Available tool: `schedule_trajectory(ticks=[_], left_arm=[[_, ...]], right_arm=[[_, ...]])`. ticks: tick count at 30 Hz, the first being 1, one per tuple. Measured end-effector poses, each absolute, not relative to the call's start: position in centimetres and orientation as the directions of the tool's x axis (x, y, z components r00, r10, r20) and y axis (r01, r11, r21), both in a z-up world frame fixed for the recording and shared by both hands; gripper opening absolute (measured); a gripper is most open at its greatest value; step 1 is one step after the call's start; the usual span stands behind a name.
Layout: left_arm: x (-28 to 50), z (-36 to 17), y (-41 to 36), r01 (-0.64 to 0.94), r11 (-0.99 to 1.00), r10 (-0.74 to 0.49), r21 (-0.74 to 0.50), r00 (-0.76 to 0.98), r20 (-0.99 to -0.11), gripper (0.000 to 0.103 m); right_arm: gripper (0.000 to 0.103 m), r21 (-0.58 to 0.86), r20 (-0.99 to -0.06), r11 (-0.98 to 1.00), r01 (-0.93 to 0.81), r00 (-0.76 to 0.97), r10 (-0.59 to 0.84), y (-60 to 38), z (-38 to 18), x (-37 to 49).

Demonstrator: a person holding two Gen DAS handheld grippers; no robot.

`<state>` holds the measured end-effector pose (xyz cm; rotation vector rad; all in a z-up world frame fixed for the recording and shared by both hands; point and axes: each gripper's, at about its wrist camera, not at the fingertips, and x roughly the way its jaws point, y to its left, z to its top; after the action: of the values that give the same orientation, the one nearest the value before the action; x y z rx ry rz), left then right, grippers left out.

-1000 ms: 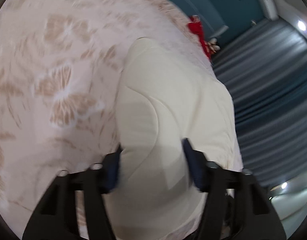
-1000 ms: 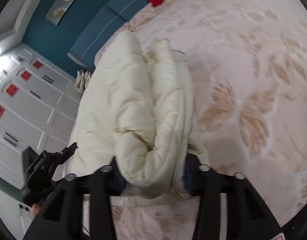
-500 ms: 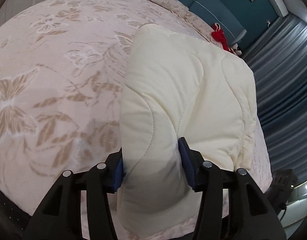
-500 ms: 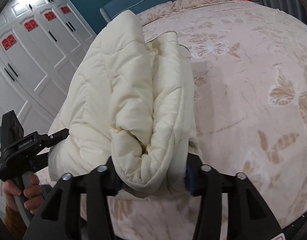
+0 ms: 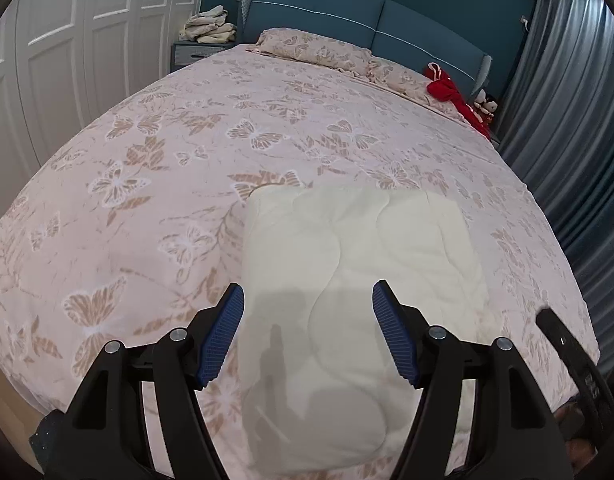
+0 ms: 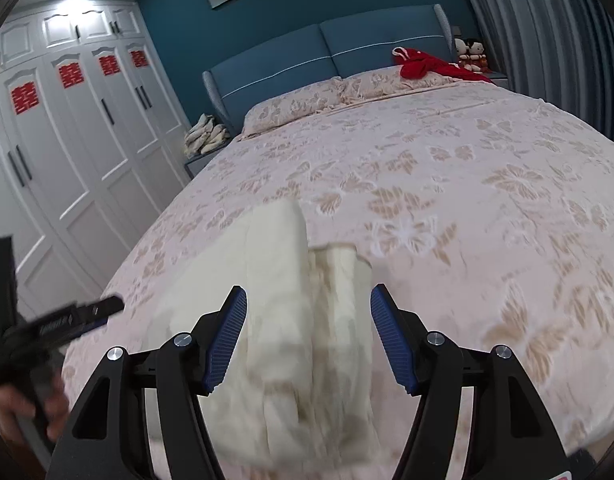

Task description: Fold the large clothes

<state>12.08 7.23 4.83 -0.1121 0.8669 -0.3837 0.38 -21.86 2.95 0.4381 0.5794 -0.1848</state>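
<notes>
While its jaws are opening with nothing pinched between the blue pads, the left gripper (image 5: 308, 334) hangs above the folded cream quilt (image 5: 355, 280). Opening likewise, the right gripper (image 6: 308, 334) grips nothing. Beyond, the quilt lies on the butterfly-print bedspread (image 5: 155, 184) near the bed's foot, pillows (image 5: 315, 50) far behind.

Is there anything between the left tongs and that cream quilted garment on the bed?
Nothing visible. The left tongs are opening just above the folded cream quilted garment, pads off it, with only bare butterfly-print bedspread around.
</notes>
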Motion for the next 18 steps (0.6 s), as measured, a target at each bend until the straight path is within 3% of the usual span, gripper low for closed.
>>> schedule_trajectory(ticks=[9, 11, 12, 13, 18], left_arm=[[15.3, 3.6, 5.1, 0.243, 0.951, -0.299, -0.190, 0.579, -0.759, 0.065], [15.6, 3.5, 4.8, 0.240, 0.954, -0.290, -0.181, 0.580, -0.761, 0.065], [15.8, 3.5, 4.7, 0.239, 0.955, -0.286, -0.176, 0.580, -0.763, 0.065], [15.9, 3.5, 4.6, 0.239, 0.955, -0.284, -0.174, 0.579, -0.764, 0.065], [15.8, 3.6, 4.4, 0.247, 0.959, -0.264, -0.141, 0.587, -0.765, 0.065]], right_arm=[[0.063, 0.391, -0.644, 0.861, 0.326, 0.765, 0.002, -23.0, 0.0, 6.8], [0.045, 0.416, -0.668, 0.852, 0.318, 0.743, 0.049, -23.0, -0.8, 7.7], [0.020, 0.428, -0.679, 0.855, 0.291, 0.729, 0.092, -22.8, -1.2, 8.2], [0.010, 0.418, -0.690, 0.866, 0.272, 0.715, 0.108, -22.4, -1.3, 8.5], [0.004, 0.388, -0.614, 0.893, 0.226, 0.786, 0.068, -21.3, 1.7, 6.5]])
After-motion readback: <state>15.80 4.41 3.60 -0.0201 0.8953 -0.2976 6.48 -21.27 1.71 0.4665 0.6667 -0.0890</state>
